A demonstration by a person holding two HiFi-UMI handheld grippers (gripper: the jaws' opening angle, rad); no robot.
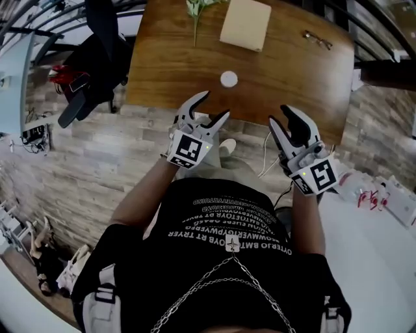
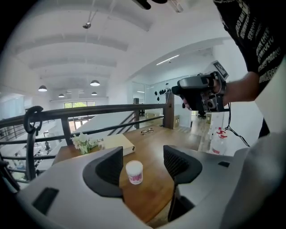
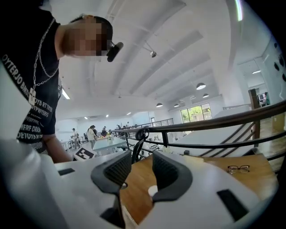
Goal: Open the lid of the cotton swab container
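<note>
The cotton swab container [image 1: 228, 79] is a small white round jar with its lid on, standing upright on the wooden table [image 1: 162, 71] near the front edge. In the left gripper view the container [image 2: 134, 172] shows a pink label and sits farther out, framed by the jaws. My left gripper [image 1: 215, 104] hovers short of the table edge, open and empty [image 2: 143, 164]. My right gripper [image 1: 278, 114] hangs to the right of it, also off the table, its jaws apart with nothing between them [image 3: 142, 171]. The right jaw half hides the container [image 3: 152, 191].
A beige book [image 1: 246, 23], a sprig of white flowers [image 1: 195, 10] and a pair of glasses [image 1: 317, 40] lie at the table's far side. A dark railing [image 2: 89, 109] runs behind the table. A black bag [image 1: 97, 52] sits left, spray bottles [image 1: 374, 198] right.
</note>
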